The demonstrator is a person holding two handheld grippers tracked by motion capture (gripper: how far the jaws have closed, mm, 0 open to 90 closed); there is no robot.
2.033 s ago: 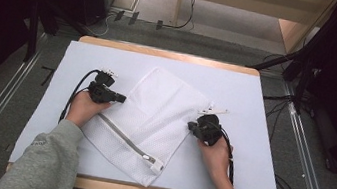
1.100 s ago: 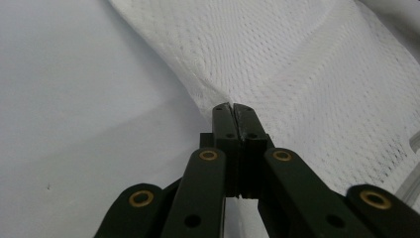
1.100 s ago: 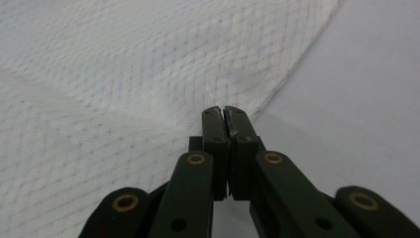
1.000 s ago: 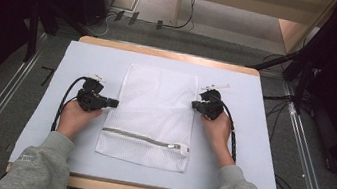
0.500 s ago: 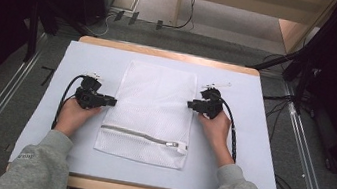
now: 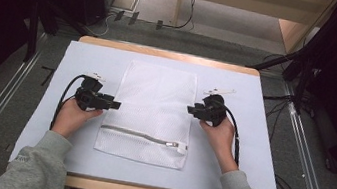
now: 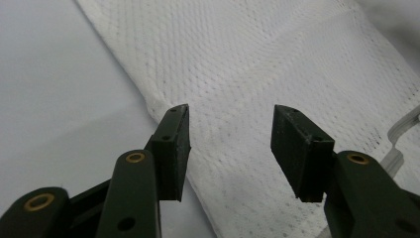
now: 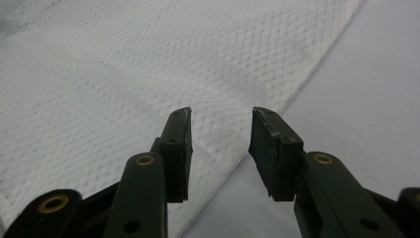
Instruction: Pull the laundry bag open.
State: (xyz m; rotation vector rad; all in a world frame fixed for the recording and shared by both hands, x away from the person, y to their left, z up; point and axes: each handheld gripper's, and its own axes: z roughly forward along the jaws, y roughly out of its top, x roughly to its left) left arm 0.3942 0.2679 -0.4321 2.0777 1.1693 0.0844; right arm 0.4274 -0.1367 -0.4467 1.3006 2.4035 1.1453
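1. In the middle of the desk [image 6: 43, 106], from the high view, we see a white mesh bag [image 6: 155, 102] lying flat on the pale sheet, its long side running away from the person and its zipper [image 6: 142, 135] crossing it near the person's end. At the bag's left edge the left gripper [image 6: 113, 103] is held low in the left hand [image 6: 71, 115], its tips pointing in at the bag. At the bag's right edge the right gripper [image 6: 190, 109] is held the same way in the right hand [image 6: 221, 135].

2. In the left gripper view, we see the left gripper [image 7: 230, 144] with its fingers [image 7: 173, 148] spread wide and holding nothing. The mesh bag [image 7: 277, 64] lies under and beyond them, and its edge runs just under the left-hand finger.

3. In the right gripper view, we see the right gripper [image 8: 220, 148] with its fingers [image 8: 272, 151] parted to a moderate gap and holding nothing. The edge of the mesh bag [image 8: 124, 74] passes beneath that gap, with bare desk [image 8: 366, 94] on the other side.
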